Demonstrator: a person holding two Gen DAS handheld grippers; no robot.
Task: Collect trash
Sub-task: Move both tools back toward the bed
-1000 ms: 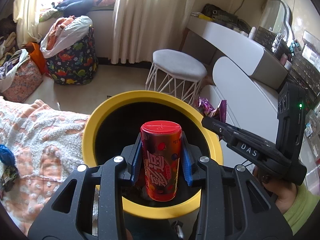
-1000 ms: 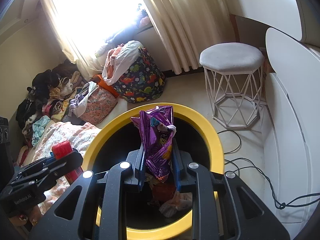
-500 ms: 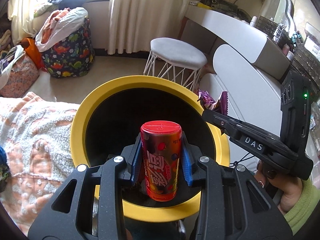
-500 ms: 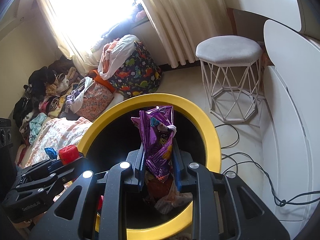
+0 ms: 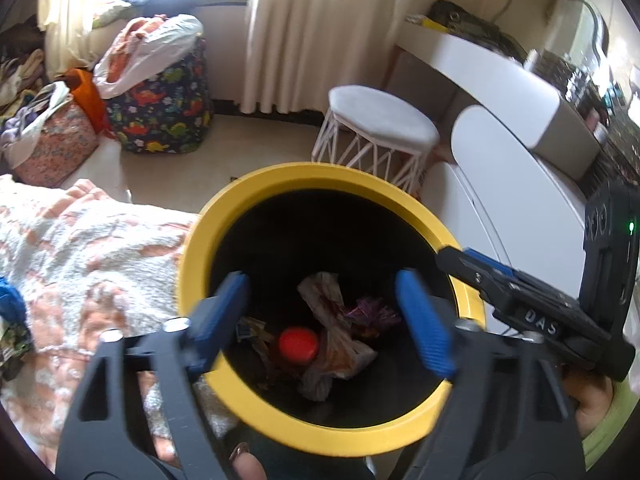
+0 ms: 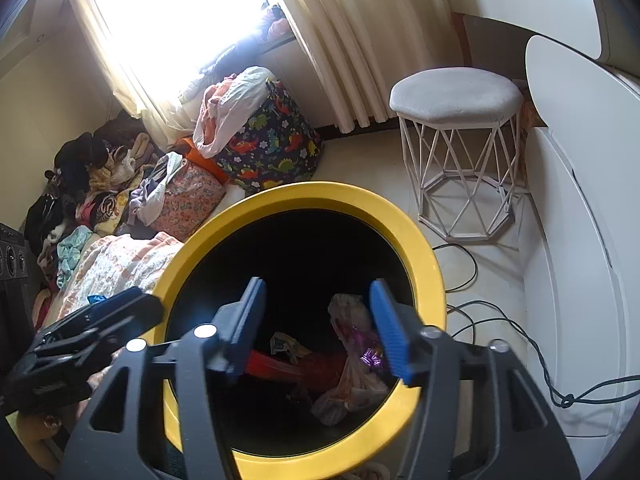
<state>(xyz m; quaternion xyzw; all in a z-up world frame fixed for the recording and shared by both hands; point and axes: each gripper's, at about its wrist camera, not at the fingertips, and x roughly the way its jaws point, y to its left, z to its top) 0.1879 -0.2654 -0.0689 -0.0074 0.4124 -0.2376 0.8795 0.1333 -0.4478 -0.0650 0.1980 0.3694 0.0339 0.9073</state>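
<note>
Both drops have just happened. Half a second ago the left hand-held gripper was clamped on a red snack canister and the right hand-held gripper on a crumpled purple foil wrapper, each held over the yellow-rimmed bin. Now both sets of blue-padded jaws stand wide apart with nothing between them.

The red snack canister lies at the bottom of the bin, its round red lid facing up in the left wrist view. The purple foil wrapper rests just beside it, against a pale crumpled plastic bag. In the right wrist view the same heap shows between the open fingers: the bag, a glint of purple foil and a red streak that is probably the canister's side, though motion blur makes that uncertain.

Both grippers hang above the bin's mouth, the right one's black body visible at the rim in the left view.

For the task, these two pieces of trash count as collected. Judging from the frames, a small blue object and a dark wrapper-like item lie on the peach-and-white blanket left of the bin; they may be the next trash to fetch, but they are too near the frame edge to identify.
</note>
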